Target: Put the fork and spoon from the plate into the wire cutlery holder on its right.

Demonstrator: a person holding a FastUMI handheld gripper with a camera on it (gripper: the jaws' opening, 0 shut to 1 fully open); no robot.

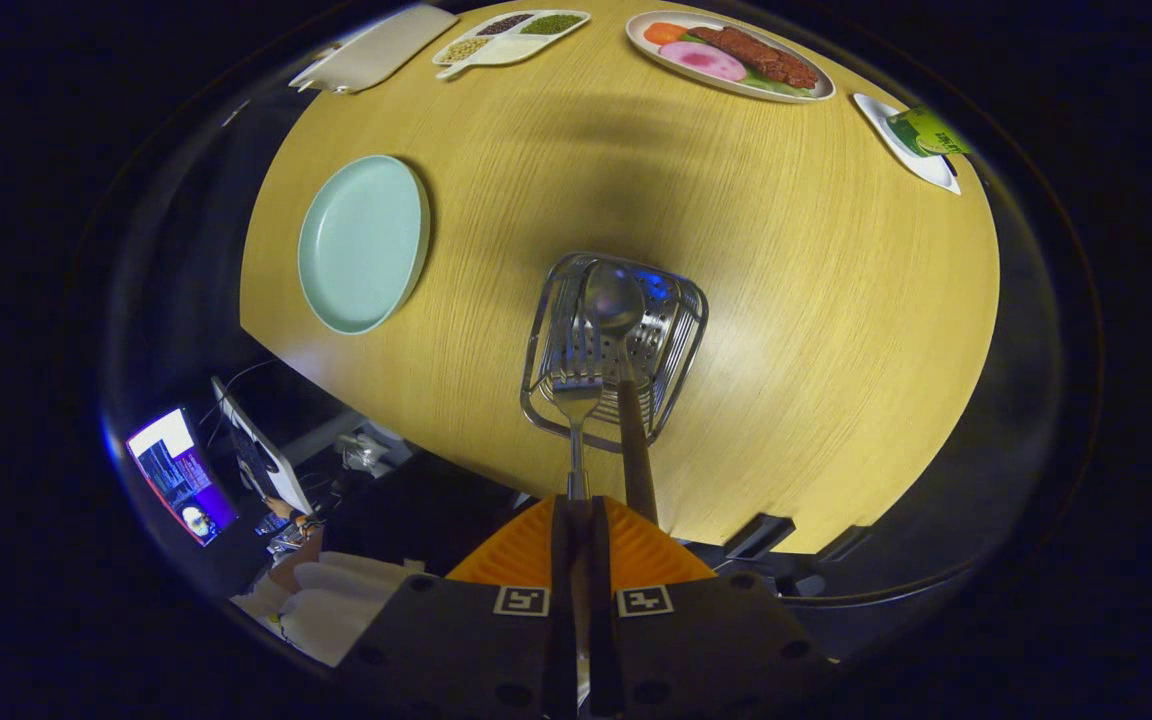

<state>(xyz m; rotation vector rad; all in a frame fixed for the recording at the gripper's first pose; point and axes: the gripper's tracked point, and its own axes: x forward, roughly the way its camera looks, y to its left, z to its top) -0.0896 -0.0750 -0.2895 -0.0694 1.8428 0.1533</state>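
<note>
My gripper [581, 505] hangs above the table's near edge, shut on the thin metal handle of the fork [576, 395]. The fork's tines point down into the wire cutlery holder [538, 340], just inside its near rim. The spoon [614, 298] stands in the holder with its bowl down. Its brown handle leans up beside my right finger, and I cannot tell whether they touch. The pale green plate [364, 243] lies to the holder's left with nothing on it.
The round wooden table [836, 330] carries, along its far side, a white board [376, 45], a divided tray of beans [511, 38], an oval plate of food [731, 55] and a small white dish with a green packet [921, 140]. A lit monitor [181, 475] stands below the table's near edge.
</note>
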